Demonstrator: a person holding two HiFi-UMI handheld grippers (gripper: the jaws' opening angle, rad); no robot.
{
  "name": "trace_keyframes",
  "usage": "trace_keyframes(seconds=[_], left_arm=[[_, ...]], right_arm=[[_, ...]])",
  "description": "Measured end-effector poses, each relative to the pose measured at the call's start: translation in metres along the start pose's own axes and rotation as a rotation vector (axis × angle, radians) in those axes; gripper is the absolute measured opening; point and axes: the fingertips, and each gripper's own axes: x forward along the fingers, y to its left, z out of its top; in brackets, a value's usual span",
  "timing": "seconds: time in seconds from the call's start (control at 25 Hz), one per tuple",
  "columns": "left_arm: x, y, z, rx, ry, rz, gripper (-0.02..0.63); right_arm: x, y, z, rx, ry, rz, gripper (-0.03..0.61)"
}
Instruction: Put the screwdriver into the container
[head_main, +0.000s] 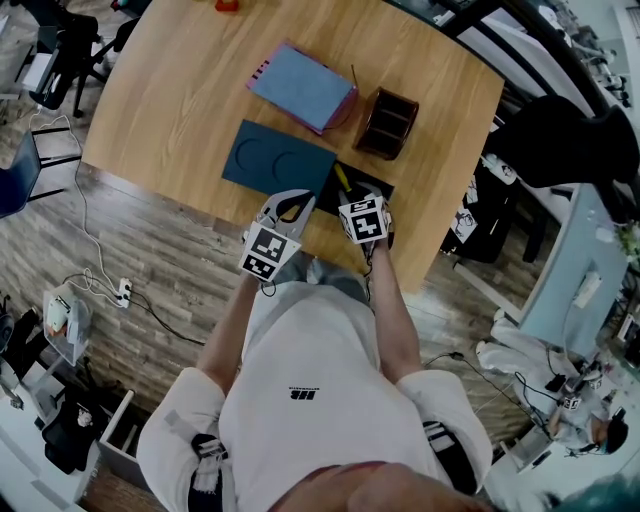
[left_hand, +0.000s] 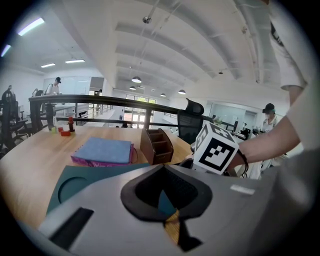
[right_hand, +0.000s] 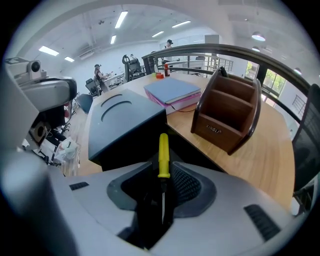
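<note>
- One screwdriver (right_hand: 163, 152) lies on a black mat (head_main: 380, 187) at the near edge of the table (right_hand: 270, 150), its yellow handle pointing away from the person.
- Its shaft runs lengthwise between the wide-apart jaws of the right hand-held gripper (right_hand: 161, 176), and the pads are not pressing it.
- The left hand-held gripper (left_hand: 163, 170), just beside, has its jaws together on nothing.
- The container (right_hand: 227, 117) stands farther off, to the right.

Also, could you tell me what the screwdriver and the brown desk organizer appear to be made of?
On the screwdriver, the yellow handle looks like smooth, slightly glossy plastic; the thin shaft glints like bare metal. The brown desk organizer is matte with stamped lettering, possibly wood or faux leather.
</note>
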Motion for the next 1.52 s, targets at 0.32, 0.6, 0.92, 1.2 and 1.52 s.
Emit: trace_keyframes(seconds=[0.32,0.6,0.92,1.2,1.52], left_arm=[[0.0,-0.006,0.017,0.029,-0.026,-0.021,0.009],[-0.001,-0.01,0.042,0.072,-0.06,-0.048,0.009],[-0.006,-0.013,0.064,0.098,-0.094,-0.089,0.009],[-0.01,-0.014,0.082,0.119,-0.119,-0.137,0.009],[-0.016,-0.018,0.11,0.143,-0.174,-0.189,0.009]], right_arm=[[-0.059,0.0,0.023,0.069,-0.185,-0.022,0.103],[-0.123,-0.006,0.039,0.122,-0.414,-0.028,0.077],[-0.18,0.0,0.053,0.115,-0.606,-0.055,0.035],[-0.206,-0.001,0.062,0.131,-0.67,-0.101,-0.003],[-0.224,0.0,0.072,0.144,-0.699,-0.149,-0.005]])
